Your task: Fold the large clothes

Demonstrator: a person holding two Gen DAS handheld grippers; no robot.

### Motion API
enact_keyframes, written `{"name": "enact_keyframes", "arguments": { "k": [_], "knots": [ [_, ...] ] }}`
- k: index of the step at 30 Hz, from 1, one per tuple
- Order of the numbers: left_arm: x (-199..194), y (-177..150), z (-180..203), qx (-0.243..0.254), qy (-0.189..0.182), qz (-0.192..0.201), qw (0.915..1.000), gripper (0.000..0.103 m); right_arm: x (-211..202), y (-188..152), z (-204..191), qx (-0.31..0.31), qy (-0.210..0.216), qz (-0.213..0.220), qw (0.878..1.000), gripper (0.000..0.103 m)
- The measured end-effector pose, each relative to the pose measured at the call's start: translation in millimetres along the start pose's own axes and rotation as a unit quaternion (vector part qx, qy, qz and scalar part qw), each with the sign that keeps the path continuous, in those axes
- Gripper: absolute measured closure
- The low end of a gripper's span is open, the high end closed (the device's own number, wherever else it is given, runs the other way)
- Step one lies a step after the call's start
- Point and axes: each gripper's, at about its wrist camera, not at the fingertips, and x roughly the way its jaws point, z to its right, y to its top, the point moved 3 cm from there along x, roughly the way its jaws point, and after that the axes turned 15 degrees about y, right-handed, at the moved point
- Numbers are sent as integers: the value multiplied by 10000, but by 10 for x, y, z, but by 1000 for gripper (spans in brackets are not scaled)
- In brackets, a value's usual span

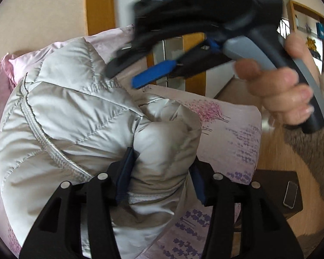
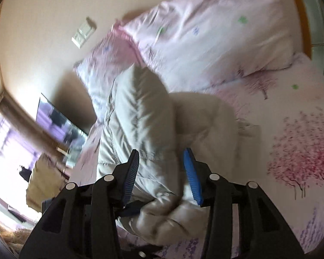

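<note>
A pale grey quilted puffer jacket (image 1: 64, 112) lies bunched on a bed. In the left wrist view my left gripper (image 1: 162, 157) grips a puffy fold of it, and the fabric bulges around both blue pads. My right gripper (image 1: 122, 78), held by a hand (image 1: 280, 92), hangs in the air above the jacket's far side, open with nothing between its fingers. From the right wrist view, the right gripper (image 2: 161, 151) stands open over the jacket (image 2: 140, 108), and its pads are clear of the cloth below.
The bed sheet (image 1: 226, 125) is pink with a floral print, and a matching pillow (image 2: 216, 32) lies at the head. A phone (image 1: 290, 196) rests on a dark stand beside the bed, over wooden floor. A wooden door frame (image 1: 100, 6) stands behind.
</note>
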Motion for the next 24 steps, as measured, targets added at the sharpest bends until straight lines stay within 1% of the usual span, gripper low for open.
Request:
{"name": "enact_keyframes", "arguments": {
  "k": [2,6,9,11,13,15,16,17,18,20,22,24],
  "knots": [
    [38,-8,34,59,-13,-26,10000,51,99,10,-9,-14,26,-191,9998,56],
    [42,-43,77,47,-33,-72,10000,51,274,9,-2,-19,-87,-544,9985,55],
    [38,-52,97,57,-106,-106,9999,51,255,-1,123,119,-348,-533,9979,51],
    [27,-47,74,88,-86,-106,9999,50,217,-38,135,86,-246,-443,9987,50],
    [24,-46,77,96,-114,-114,9998,50,234,-106,107,20,-93,-511,9986,49],
    [28,-42,83,117,-123,-129,9998,49,259,-134,104,-15,-180,-585,9981,48],
    [29,-42,86,124,-121,-133,9998,48,272,-116,104,-6,-159,-604,9980,48],
    [30,-46,94,140,-119,-132,9997,47,283,-124,114,15,-120,-630,9979,54],
    [30,-51,104,166,-113,-127,9997,47,296,-129,113,0,-156,-648,9978,71],
    [26,-61,123,247,-87,-123,9996,47,307,-151,131,4,-192,-610,9980,84],
    [-11,-50,121,273,-107,-129,9995,48,303,-171,133,-35,-353,-536,9979,89],
    [-120,-22,63,194,-262,-133,9994,48,278,-175,148,-12,-433,-475,9979,90]
  ]
}}
